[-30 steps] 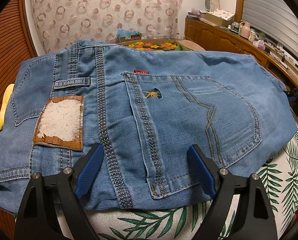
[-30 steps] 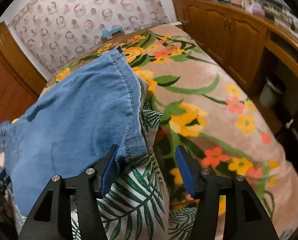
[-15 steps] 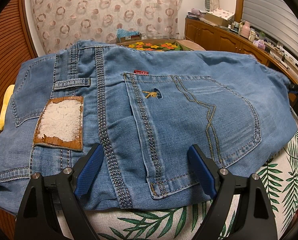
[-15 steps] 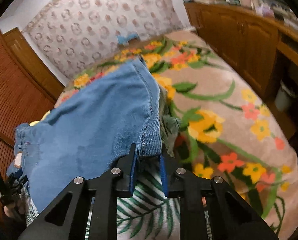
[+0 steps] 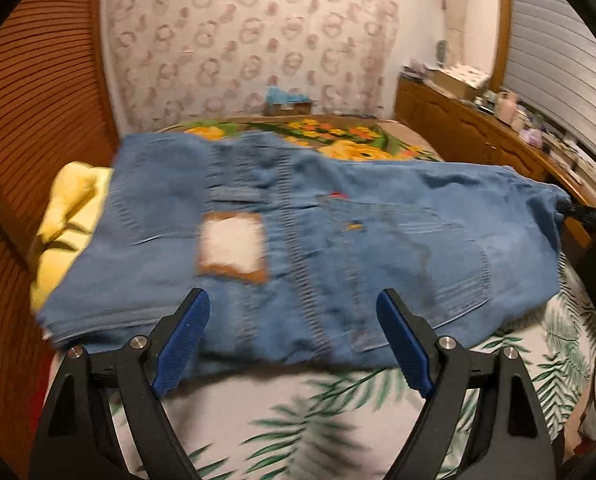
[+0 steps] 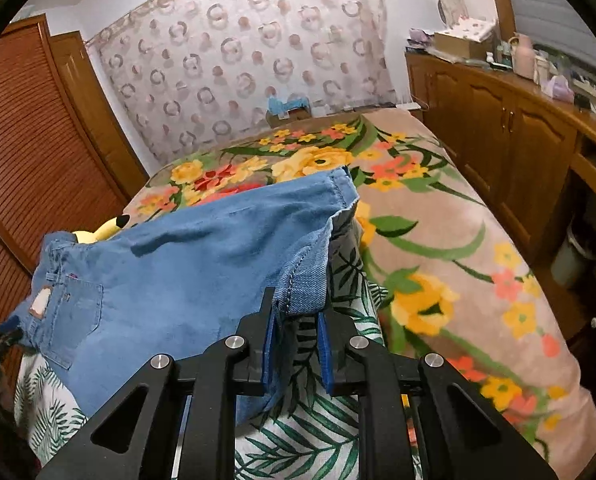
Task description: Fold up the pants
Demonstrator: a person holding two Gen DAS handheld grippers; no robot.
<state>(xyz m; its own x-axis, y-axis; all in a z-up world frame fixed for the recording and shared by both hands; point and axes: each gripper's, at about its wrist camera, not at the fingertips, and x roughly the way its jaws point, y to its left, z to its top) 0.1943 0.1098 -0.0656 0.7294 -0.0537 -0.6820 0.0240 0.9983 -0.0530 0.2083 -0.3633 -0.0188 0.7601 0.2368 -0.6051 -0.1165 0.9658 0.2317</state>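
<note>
Folded blue jeans [image 5: 338, 248] lie across a leaf-print cushion [image 5: 298, 412] on the bed, back pocket and leather waist patch [image 5: 233, 248] facing up. My left gripper [image 5: 291, 344] is open and empty, just short of the jeans' near edge. My right gripper [image 6: 298, 344] is shut on the hem corner at the jeans' [image 6: 201, 276] leg end and lifts it a little off the cushion [image 6: 306, 432]. The right gripper also shows at the right edge of the left wrist view [image 5: 578, 212].
A floral blanket [image 6: 438, 216] covers the bed beyond the jeans. A yellow plush toy [image 5: 69, 216] lies left of the waistband. Wooden slatted doors [image 6: 29, 152] stand on the left, a cluttered wooden cabinet [image 6: 510, 120] on the right.
My right gripper shut on the hem corner of the jeans and raised it. My left gripper drew back and up from the jeans, still open.
</note>
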